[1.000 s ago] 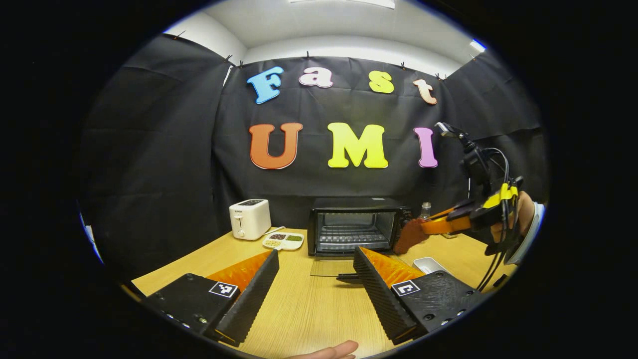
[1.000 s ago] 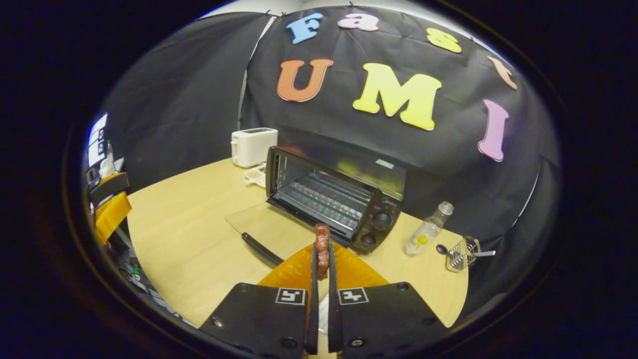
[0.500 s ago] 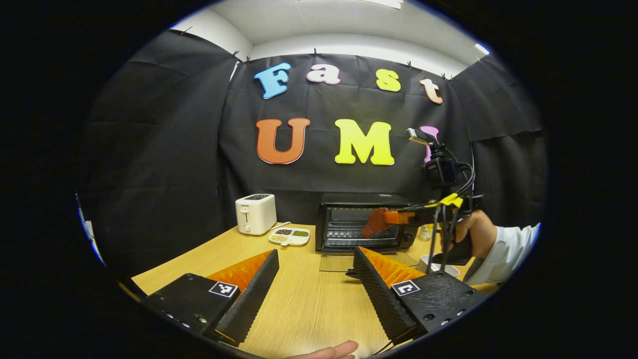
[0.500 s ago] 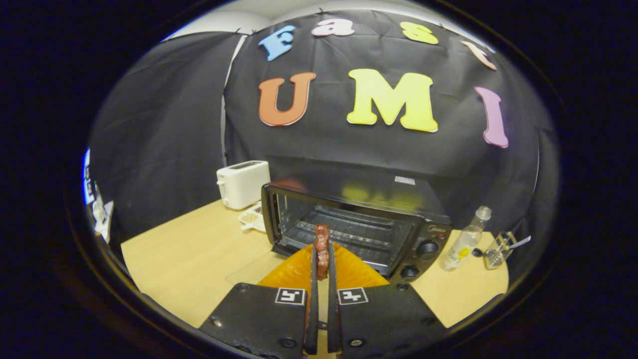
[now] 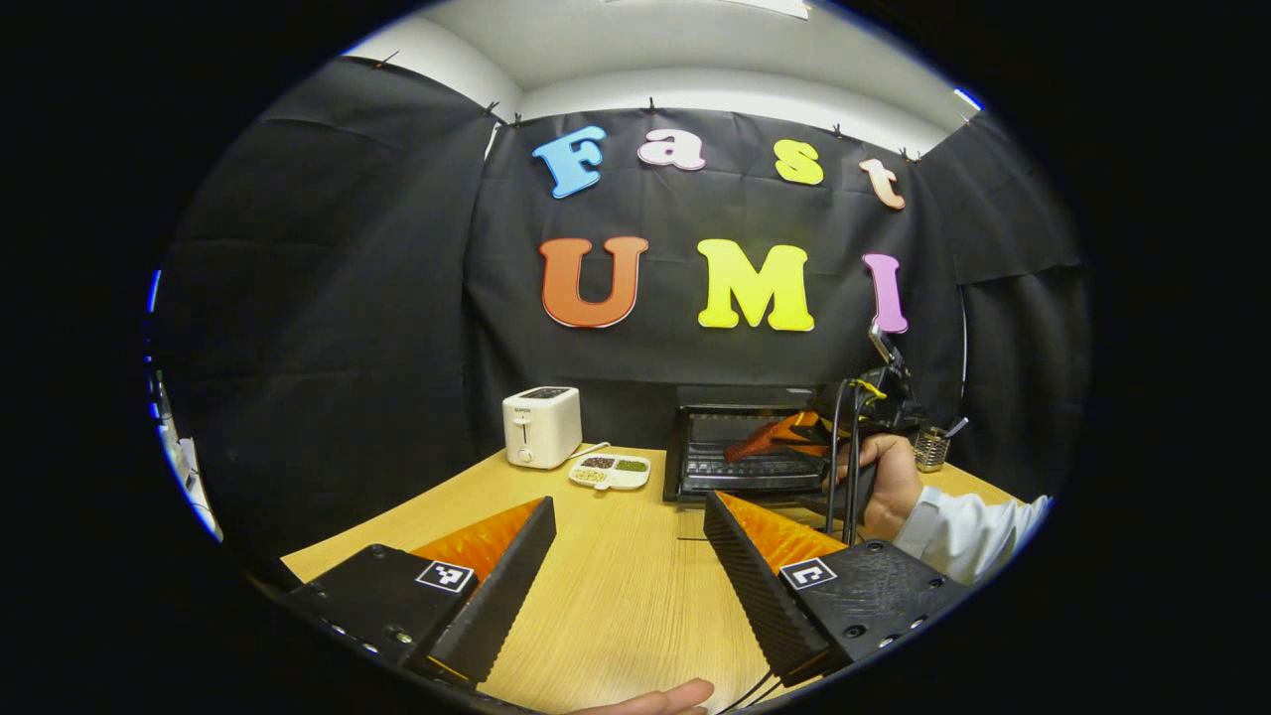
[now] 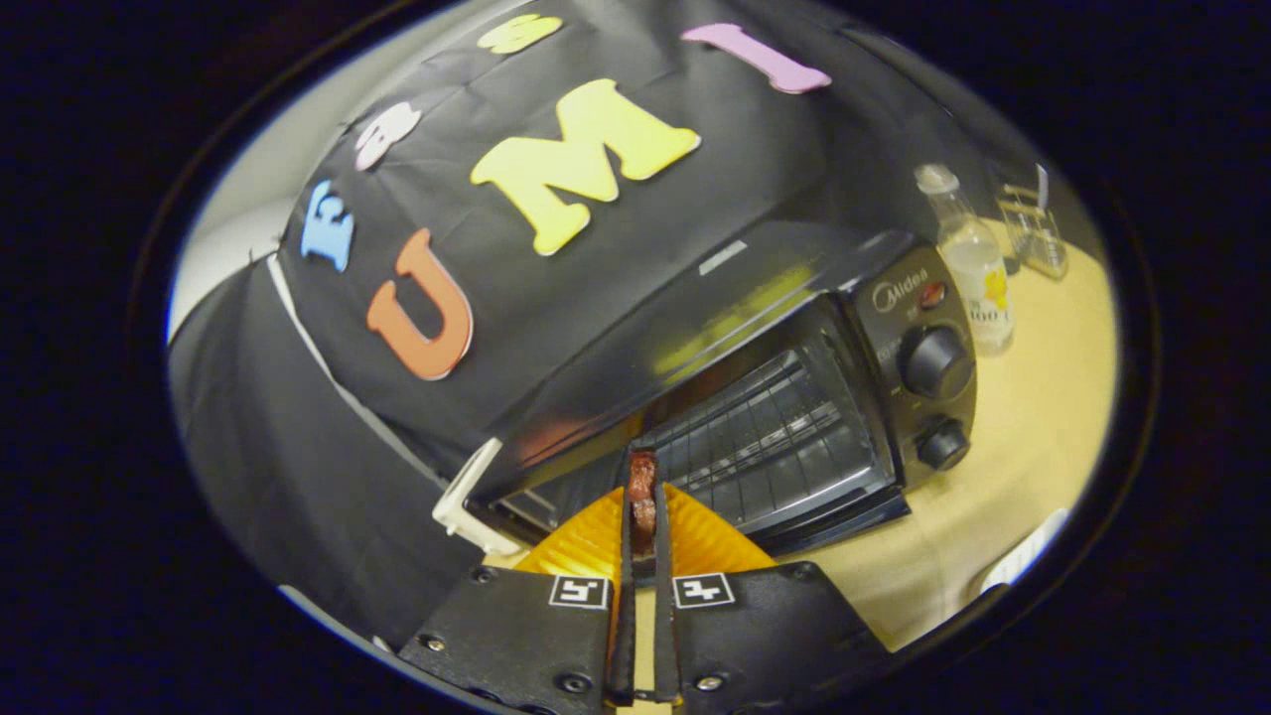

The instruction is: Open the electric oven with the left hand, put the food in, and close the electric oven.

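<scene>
— While the left gripper [image 5: 626, 556] idled with jaws wide over the wooden table [image 5: 616, 606], what changed?

— Rolled over since half a second earlier, the right gripper [image 6: 640, 516] carried the reddish-brown strip of food [image 6: 642, 489], pinched between its jaws, into the black electric oven [image 6: 784, 417] mouth; release came next, I'd judge.

White sleeve [image 5: 968, 531], black cables [image 5: 850, 457], square markers on left gripper [image 5: 629, 556]

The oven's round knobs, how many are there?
2. Both sit on the oven's control panel: the upper knob and the lower knob under it. None seem hidden.
</scene>
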### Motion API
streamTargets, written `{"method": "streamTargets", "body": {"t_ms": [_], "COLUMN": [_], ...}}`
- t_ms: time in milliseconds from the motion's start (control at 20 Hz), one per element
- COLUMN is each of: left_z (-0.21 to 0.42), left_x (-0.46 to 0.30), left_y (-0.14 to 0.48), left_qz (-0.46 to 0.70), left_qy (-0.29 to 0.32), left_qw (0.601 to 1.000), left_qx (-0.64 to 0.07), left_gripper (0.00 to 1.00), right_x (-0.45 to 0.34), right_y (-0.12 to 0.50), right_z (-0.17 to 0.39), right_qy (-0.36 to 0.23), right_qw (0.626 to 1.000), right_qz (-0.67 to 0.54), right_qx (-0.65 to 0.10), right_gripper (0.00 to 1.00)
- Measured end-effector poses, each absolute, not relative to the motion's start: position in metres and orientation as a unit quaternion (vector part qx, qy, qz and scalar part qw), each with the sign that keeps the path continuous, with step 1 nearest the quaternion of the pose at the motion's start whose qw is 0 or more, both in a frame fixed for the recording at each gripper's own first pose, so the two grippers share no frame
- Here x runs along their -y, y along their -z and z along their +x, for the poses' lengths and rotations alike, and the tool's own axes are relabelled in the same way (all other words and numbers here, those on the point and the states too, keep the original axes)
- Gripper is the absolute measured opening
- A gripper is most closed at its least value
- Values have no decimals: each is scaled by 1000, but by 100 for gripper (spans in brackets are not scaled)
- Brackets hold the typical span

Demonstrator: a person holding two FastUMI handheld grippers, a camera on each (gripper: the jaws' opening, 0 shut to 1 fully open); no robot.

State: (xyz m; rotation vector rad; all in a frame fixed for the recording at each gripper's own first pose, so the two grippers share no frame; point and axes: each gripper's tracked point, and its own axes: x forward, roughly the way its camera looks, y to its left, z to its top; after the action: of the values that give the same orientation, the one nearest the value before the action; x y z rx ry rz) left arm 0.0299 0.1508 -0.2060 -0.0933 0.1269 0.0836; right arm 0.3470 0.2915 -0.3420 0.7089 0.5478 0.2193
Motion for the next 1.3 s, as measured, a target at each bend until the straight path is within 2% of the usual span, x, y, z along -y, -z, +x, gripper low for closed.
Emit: {"method": "streamTargets", "body": {"t_ms": [200,350,650,700,850,950,1000,1050,1300], "left_z": [29,28,23,24,30,36,37,39,46], "left_x": [-154,-155,-157,-154,-162,-167,-170,-170,-158], "left_y": [202,205,211,214,229,234,238,240,249], "left_qz": [-49,-45,-45,-43,-40,-43,-46,-50,-69], "left_qy": [-47,-47,-46,-41,-47,-54,-56,-58,-45], "left_qw": [996,996,996,996,995,994,993,992,990], "left_qx": [-58,-62,-68,-69,-83,-90,-95,-100,-117], "left_gripper": [96,96,96,96,96,96,96,96,96], "right_x": [-290,-281,-270,-274,-273,-276,-276,-275,-259], "right_y": [377,390,410,406,397,380,375,368,345], "right_z": [369,372,373,373,359,347,337,328,277], "right_qy": [-71,-53,-19,-33,-48,-67,-75,-80,-99], "right_qw": [877,878,917,924,947,960,964,968,967], "right_qz": [394,395,268,240,144,100,74,52,39], "right_qx": [-265,-265,-295,-294,-282,-255,-243,-233,-230], "right_gripper": [11,11,29,55,82,82,85,92,93]}}
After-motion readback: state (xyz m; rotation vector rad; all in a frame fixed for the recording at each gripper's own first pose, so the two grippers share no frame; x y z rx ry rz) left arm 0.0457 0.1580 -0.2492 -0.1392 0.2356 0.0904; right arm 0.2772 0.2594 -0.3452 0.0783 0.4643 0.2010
